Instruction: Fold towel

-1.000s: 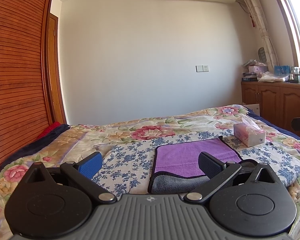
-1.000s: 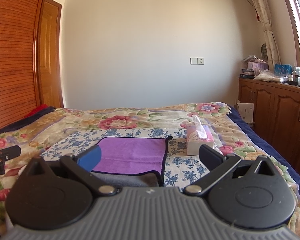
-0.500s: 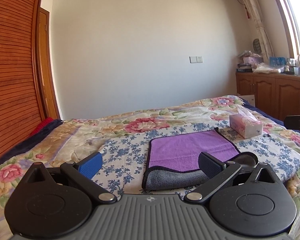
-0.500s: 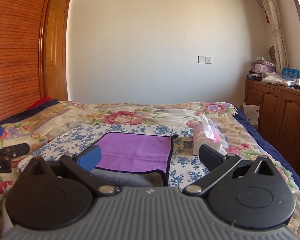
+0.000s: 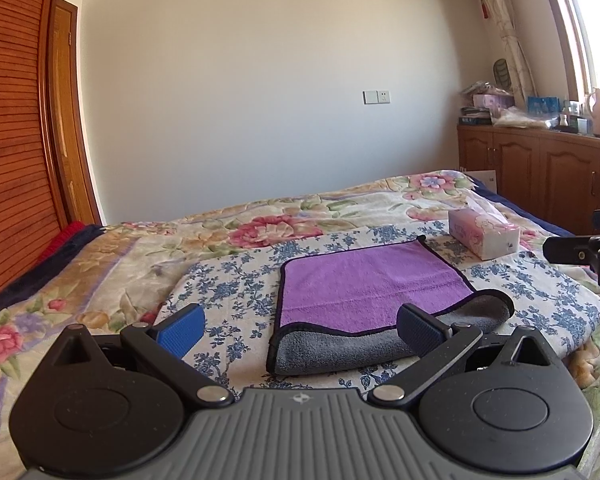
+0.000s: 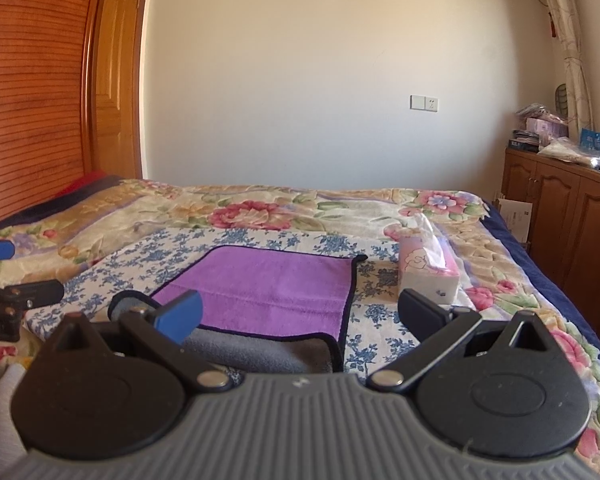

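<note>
A purple towel with a grey underside and dark trim (image 5: 364,284) lies on the blue-flowered cloth on the bed, its near edge folded over so the grey side shows. It also shows in the right wrist view (image 6: 271,292). My left gripper (image 5: 300,330) is open and empty, just short of the towel's near edge. My right gripper (image 6: 300,314) is open and empty, held over the towel's near right corner. The right gripper shows at the right edge of the left wrist view (image 5: 580,248); the left gripper shows at the left edge of the right wrist view (image 6: 11,296).
A pink tissue box (image 5: 484,236) stands on the bed right of the towel, also in the right wrist view (image 6: 428,272). A wooden cabinet (image 6: 560,208) with clutter lines the right wall. A slatted wooden wardrobe (image 5: 11,140) stands on the left.
Both views have swung so the towel sits lower and more centred; the grippers have shifted slightly relative to the towel. Both stay open. The towel has not moved.
</note>
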A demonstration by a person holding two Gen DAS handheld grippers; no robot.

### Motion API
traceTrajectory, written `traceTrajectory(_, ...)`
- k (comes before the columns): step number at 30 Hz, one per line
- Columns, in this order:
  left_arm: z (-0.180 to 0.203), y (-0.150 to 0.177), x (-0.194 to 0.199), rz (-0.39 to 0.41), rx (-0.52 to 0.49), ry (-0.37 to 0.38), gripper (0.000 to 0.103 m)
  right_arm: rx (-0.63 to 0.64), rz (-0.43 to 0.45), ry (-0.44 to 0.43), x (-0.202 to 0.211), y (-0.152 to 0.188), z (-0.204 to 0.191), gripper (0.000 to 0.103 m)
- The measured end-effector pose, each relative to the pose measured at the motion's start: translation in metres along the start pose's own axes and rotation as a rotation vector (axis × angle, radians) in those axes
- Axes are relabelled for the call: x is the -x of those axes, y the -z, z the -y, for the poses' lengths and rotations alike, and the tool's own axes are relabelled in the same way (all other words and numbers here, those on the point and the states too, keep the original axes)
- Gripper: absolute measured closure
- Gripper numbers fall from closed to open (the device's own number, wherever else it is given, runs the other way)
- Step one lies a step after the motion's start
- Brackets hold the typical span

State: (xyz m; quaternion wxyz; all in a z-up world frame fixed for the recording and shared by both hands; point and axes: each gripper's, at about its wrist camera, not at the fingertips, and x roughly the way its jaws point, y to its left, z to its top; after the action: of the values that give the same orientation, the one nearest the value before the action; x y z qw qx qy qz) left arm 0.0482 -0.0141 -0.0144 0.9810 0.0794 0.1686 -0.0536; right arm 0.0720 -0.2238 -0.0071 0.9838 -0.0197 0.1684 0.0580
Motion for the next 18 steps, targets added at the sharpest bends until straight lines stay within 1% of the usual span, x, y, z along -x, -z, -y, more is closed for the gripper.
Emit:
traceTrajectory(8,-0.003,-0.002,-0.021,-0.013,-0.006,-0.005,0.000,-0.032,-0.045,-0.029,-0.014,0.002,0.006,0.000)
traceTrajectory(18,-0.011,0.001,-0.058,-0.028,-0.010,0.003,0.000,-0.012,-0.072,-0.056,-0.037,0.001,0.004,0.000)
